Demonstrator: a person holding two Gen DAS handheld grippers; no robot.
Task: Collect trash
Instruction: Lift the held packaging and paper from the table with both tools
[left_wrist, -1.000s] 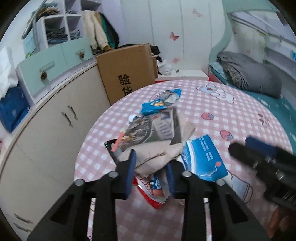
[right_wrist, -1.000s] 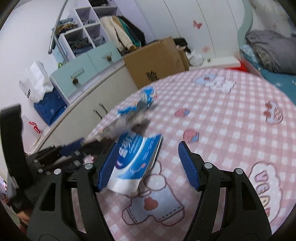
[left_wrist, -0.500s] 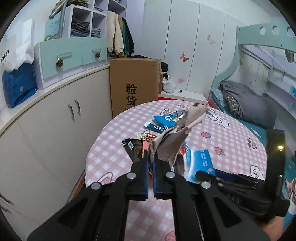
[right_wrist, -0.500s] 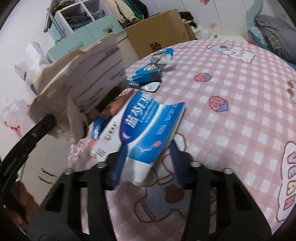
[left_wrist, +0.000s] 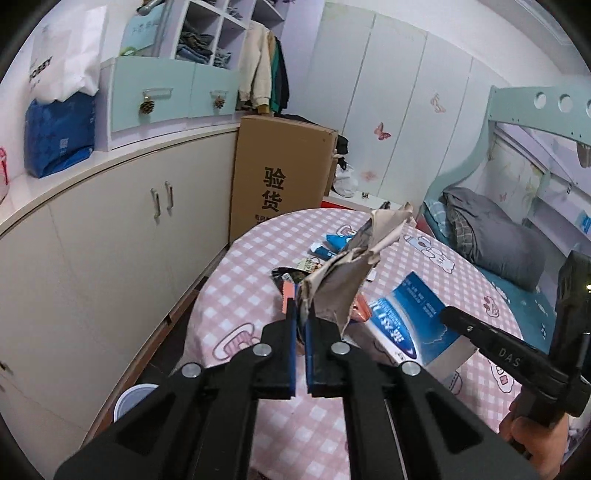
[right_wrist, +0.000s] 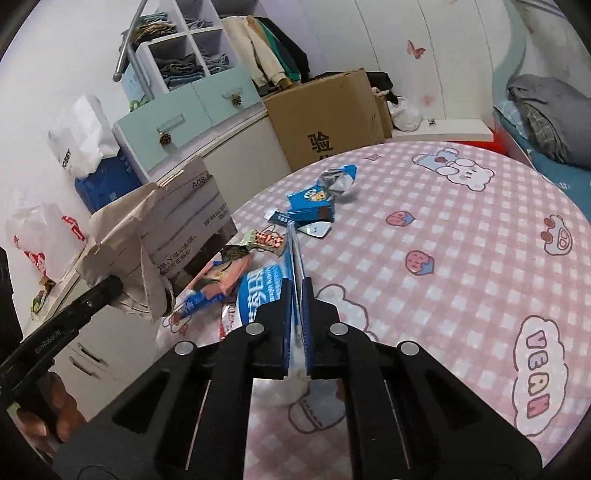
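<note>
My left gripper (left_wrist: 302, 310) is shut on a crumpled brown paper bag (left_wrist: 351, 273) and holds it above the round pink checked table (left_wrist: 251, 280). The bag also shows in the right wrist view (right_wrist: 155, 236), lifted at the left. My right gripper (right_wrist: 296, 291) is shut on the edge of a blue and white plastic package (right_wrist: 258, 291), which also shows in the left wrist view (left_wrist: 410, 321). Several snack wrappers lie on the table: a pink one (right_wrist: 225, 275), blue ones (right_wrist: 312, 203) and a silver crumpled one (right_wrist: 338, 181).
A white cabinet run (left_wrist: 110, 236) curves along the left of the table. A tall cardboard box (left_wrist: 280, 173) stands behind the table. A bed with grey bedding (left_wrist: 491, 236) is at the right. A white cup (left_wrist: 133, 397) sits on the floor by the cabinet.
My left gripper closed on the paper bag and lifted it off the pile. My right gripper closed on the blue and white package.
</note>
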